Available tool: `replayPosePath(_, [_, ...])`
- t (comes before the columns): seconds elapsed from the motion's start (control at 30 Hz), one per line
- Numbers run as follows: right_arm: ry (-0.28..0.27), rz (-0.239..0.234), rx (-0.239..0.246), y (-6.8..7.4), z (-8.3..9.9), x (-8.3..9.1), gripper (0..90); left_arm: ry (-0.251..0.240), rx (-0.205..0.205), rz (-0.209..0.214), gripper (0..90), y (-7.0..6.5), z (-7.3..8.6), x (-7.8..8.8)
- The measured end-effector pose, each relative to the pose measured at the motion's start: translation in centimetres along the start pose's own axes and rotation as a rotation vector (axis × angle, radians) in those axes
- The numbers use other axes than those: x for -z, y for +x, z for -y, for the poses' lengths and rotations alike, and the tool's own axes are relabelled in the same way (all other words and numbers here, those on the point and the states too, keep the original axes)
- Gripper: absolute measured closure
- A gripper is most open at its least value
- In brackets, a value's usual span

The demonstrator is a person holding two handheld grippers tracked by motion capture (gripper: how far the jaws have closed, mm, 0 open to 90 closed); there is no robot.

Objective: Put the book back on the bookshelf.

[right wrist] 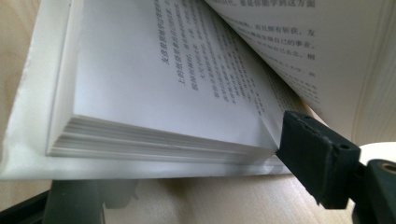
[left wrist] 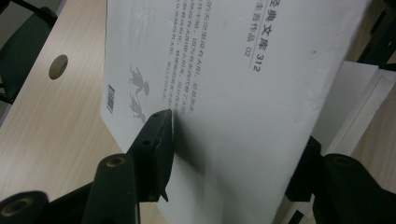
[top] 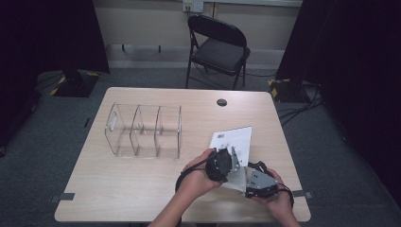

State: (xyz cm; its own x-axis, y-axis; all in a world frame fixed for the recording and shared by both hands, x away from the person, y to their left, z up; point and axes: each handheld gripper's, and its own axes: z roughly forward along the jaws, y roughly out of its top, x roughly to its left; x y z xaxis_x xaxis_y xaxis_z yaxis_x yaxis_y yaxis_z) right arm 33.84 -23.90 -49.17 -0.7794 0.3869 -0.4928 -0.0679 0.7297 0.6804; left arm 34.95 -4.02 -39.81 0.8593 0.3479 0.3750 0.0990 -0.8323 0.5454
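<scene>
A white paperback book (top: 235, 138) lies open near the table's front right; printed pages and a barcoded cover show. My left gripper (top: 228, 161) is shut on the raised half of the book (left wrist: 243, 70): in the left gripper view (left wrist: 236, 130) one pad presses the cover's face and the other sits behind it. My right gripper (top: 242, 178) comes in from the near right. In the right gripper view (right wrist: 191, 158) one jaw rests in the gutter on the flat page stack (right wrist: 154, 93) and the other lies under the cover, closed on that stack.
A clear acrylic organiser (top: 144, 130) with three compartments stands at the table's left middle. A round cable hole (top: 222, 102) is near the far edge. A black folding chair (top: 220, 45) stands beyond the table (top: 118, 189). Both forearms enter over the front edge.
</scene>
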Motion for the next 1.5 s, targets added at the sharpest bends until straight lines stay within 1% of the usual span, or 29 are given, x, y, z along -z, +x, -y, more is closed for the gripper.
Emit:
replayPosePath(0.13, [-0.008, 0.004, 0.027, 0.0, -0.1, 0.2, 31.7, -0.002, -0.001, -0.003, 45.0, 0.0, -0.1, 0.0])
replayPosePath(0.17, [-0.01, 0.005, 0.035, 0.0, -0.2, 0.2, 32.5, 0.001, -0.011, -0.004, 45.0, 0.0, -0.1, 0.1])
replayPosePath(0.2, [-0.004, 0.002, 0.041, 0.0, -0.3, 0.2, 33.2, -0.003, -0.006, -0.004, 45.1, 0.0, -0.1, 0.0])
replayPosePath(0.43, [-0.001, 0.007, 0.061, -0.1, -0.3, 0.4, 37.6, -0.006, -0.003, -0.006, 44.9, -0.1, -0.1, 0.0])
replayPosePath(0.47, [0.006, 0.02, 0.076, -0.1, -0.4, 0.4, 39.9, -0.007, 0.0, -0.004, 44.8, -0.2, -0.1, 0.0])
replayPosePath(0.53, [0.011, 0.024, 0.082, 0.0, -0.4, 0.4, 40.7, -0.009, -0.003, -0.007, 44.6, -0.2, -0.2, -0.1])
replayPosePath(0.57, [0.019, 0.037, 0.089, 0.0, -0.6, 0.5, 43.3, -0.009, -0.013, -0.015, 44.3, -0.2, -0.2, -0.1])
replayPosePath(0.63, [0.024, 0.044, 0.068, 0.0, -0.8, 0.6, 45.1, -0.02, -0.014, -0.019, 43.8, -0.4, -0.2, -0.2])
replayPosePath(0.67, [0.017, 0.048, 0.062, -0.1, -0.9, 0.7, 46.4, -0.027, -0.028, -0.028, 43.6, -0.5, -0.3, -0.1])
replayPosePath(0.7, [0.024, 0.054, 0.046, -0.1, -1.1, 0.8, 47.2, -0.032, -0.055, -0.039, 43.8, -0.7, -0.4, -0.1])
replayPosePath(0.73, [0.017, 0.052, 0.025, -0.3, -1.2, 1.0, 47.9, -0.032, -0.055, -0.039, 43.9, -0.7, -0.4, -0.1])
replayPosePath(0.77, [0.015, 0.049, 0.013, -0.5, -1.3, 1.1, 48.8, -0.058, -0.067, -0.043, 43.7, -1.1, -0.3, -0.1])
replayPosePath(0.8, [0.015, 0.049, 0.013, -0.5, -1.3, 1.1, 48.8, -0.058, -0.067, -0.043, 44.0, -1.1, -0.3, -0.1])
replayPosePath(0.83, [0.023, 0.052, 0.013, -0.6, -1.4, 1.2, 49.4, -0.073, -0.088, -0.041, 44.0, -1.0, -0.1, -0.1])
replayPosePath(0.9, [0.034, 0.048, 0.022, -0.5, -1.6, 1.2, 49.5, -0.094, -0.104, -0.02, 42.9, -0.8, 0.3, -0.1])
replayPosePath(0.93, [0.034, 0.048, 0.022, -0.5, -1.6, 1.2, 49.5, -0.094, -0.104, -0.02, 41.9, -0.8, 0.3, -0.1])
replayPosePath(0.97, [0.045, 0.043, 0.026, -0.4, -1.8, 1.3, 49.5, -0.117, -0.083, -0.022, 39.1, -0.5, 0.7, 0.1])
replayPosePath(1.0, [0.045, 0.044, 0.021, -0.4, -1.9, 1.3, 49.6, -0.117, -0.083, -0.022, 36.4, -0.5, 0.7, 0.1])
replayPosePath(1.03, [0.046, 0.036, 0.019, -0.4, -2.0, 1.4, 49.6, -0.145, -0.052, -0.01, 36.0, -0.2, 1.1, 0.3])
replayPosePath(1.1, [0.047, 0.032, 0.01, -0.6, -2.2, 1.5, 49.9, -0.158, -0.044, -0.015, 36.1, -0.1, 1.3, 0.6])
replayPosePath(1.17, [0.051, 0.029, 0.014, -0.7, -2.4, 1.5, 50.0, -0.147, -0.032, -0.01, 36.1, -0.2, 1.2, 0.8])
replayPosePath(1.2, [0.051, 0.031, 0.011, -0.6, -2.4, 1.5, 50.0, -0.146, -0.033, 0.005, 36.1, -0.2, 1.2, 0.9])
replayPosePath(1.27, [0.055, 0.031, 0.017, -0.6, -2.4, 1.4, 50.1, -0.14, -0.036, 0.013, 32.6, -0.1, 1.2, 1.1])
replayPosePath(1.3, [0.055, 0.03, 0.015, -0.6, -2.3, 1.5, 50.2, -0.142, -0.002, 0.042, 31.5, 0.1, 1.3, 1.5])
replayPosePath(1.33, [0.055, 0.025, 0.016, -0.7, -2.4, 1.5, 50.2, -0.155, 0.0, 0.045, 30.1, 0.3, 1.4, 1.7])
replayPosePath(1.37, [0.055, 0.028, 0.011, -0.8, -2.4, 1.5, 50.7, -0.156, 0.017, 0.053, 25.9, 0.5, 1.6, 2.0])
replayPosePath(1.4, [0.055, 0.029, 0.011, -0.9, -2.3, 1.5, 51.2, -0.162, 0.034, 0.059, 24.0, 0.6, 1.9, 2.4])
replayPosePath(1.47, [0.055, 0.029, 0.007, -1.1, -2.3, 1.6, 51.4, -0.183, 0.063, 0.057, 24.0, 1.1, 2.5, 3.1])
replayPosePath(1.5, [0.053, 0.028, -0.002, -1.2, -2.3, 1.6, 51.5, -0.171, 0.064, 0.064, 23.3, 1.4, 2.8, 3.4])
